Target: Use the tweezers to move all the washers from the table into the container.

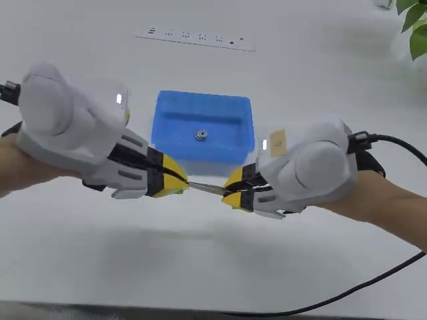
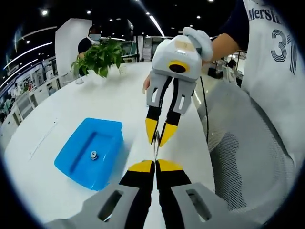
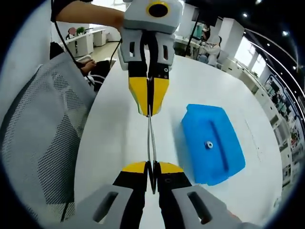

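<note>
The white table [image 1: 100,253] carries a blue container [image 1: 203,100] near its middle. From the container, a white power strip [image 1: 193,38] lies at 12 o'clock, a leafy plant [image 1: 417,30] at 2 and a black cable [image 1: 373,279] at 5.

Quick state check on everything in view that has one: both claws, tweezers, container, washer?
left claw: shut on one end of the tweezers
right claw: shut on the other end
tweezers: off the table, held level between both claws
container: upright on the table, open top, one washer inside
washer: lying flat on the container floor
</note>
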Motion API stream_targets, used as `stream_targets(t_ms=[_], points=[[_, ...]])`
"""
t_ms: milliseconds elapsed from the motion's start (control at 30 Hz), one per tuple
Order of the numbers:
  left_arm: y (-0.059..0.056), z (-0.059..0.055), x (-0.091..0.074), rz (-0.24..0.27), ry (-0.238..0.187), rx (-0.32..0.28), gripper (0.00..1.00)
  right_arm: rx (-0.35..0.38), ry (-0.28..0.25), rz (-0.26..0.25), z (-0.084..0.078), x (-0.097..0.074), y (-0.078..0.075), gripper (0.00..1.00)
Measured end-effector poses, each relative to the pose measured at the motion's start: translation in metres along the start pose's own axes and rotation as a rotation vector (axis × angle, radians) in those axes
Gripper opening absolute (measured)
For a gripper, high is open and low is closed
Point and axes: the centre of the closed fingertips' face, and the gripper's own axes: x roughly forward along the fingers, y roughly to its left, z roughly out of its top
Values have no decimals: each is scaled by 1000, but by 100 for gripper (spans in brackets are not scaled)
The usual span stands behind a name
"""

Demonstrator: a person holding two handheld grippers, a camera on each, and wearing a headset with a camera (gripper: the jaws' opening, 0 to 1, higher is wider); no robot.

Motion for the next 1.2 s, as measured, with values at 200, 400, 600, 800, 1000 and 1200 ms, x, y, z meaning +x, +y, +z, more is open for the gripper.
stream_targets(t_ms=[200,400,600,800,1000,1200], points=[[13,-24,18,1,75,0,6,8,65,10,-16,16,-8,9],[19,-41,25,-19,126,0,6,2,88,33,-22,28,-11,9],[21,-51,29,-34,146,5,5,1,92,51,-25,33,-11,9],[21,-55,32,-50,152,1,6,18,86,70,-27,36,-8,10],[22,-63,34,-50,176,17,5,30,75,69,-25,36,-12,11],[25,-63,35,-38,175,28,6,45,81,71,-25,36,-12,11]])
